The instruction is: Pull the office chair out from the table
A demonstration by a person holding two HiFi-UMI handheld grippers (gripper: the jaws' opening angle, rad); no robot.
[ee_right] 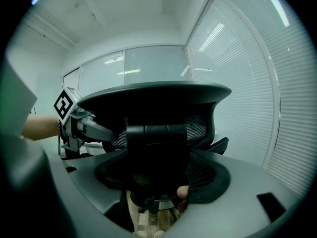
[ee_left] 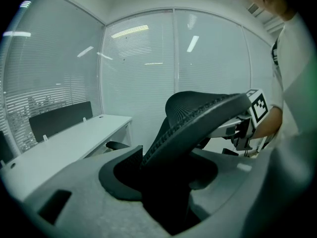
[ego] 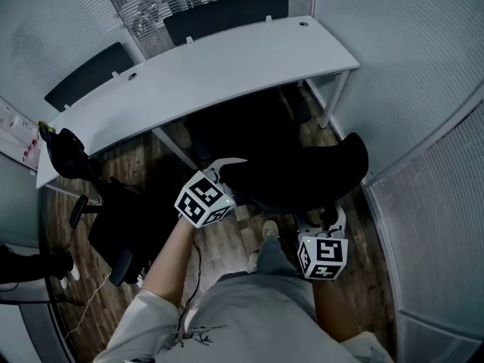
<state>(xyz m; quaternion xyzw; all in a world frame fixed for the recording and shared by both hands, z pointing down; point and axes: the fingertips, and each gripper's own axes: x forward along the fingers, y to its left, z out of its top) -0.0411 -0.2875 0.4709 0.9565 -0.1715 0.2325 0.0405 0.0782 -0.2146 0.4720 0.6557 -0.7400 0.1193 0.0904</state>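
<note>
The tips of both hand-held grippers are hidden in the head view by the black back of the office chair (ego: pixel 302 174). The left hand-held gripper (ego: pixel 224 169) is closed on the mesh edge of that back, which is seen wedged between its jaws in the left gripper view. The right hand-held gripper (ego: pixel 327 221) is closed on the lower middle part of the back. Everything there is black, so the exact touch is hard to make out. A small pale thing (ee_right: pixel 184 192) low between the right jaws cannot be told. The seat and wheels are lost in the dark.

The office chair is found just in front of the person, between the person and the near edge of the white tabletop (ego: pixel 212 66). How far the seat goes under it cannot be seen.

A shoe (ego: pixel 270 231) is seen on the brown wooden floor (ego: pixel 227 240) between the two grippers. A second black chair (ego: pixel 121 221) is parked near the left gripper. Two dark chair backs (ego: pixel 227 13) are lined up behind the tabletop. The small room is closed in by glass walls (ego: pixel 423 51) with white blinds.
</note>
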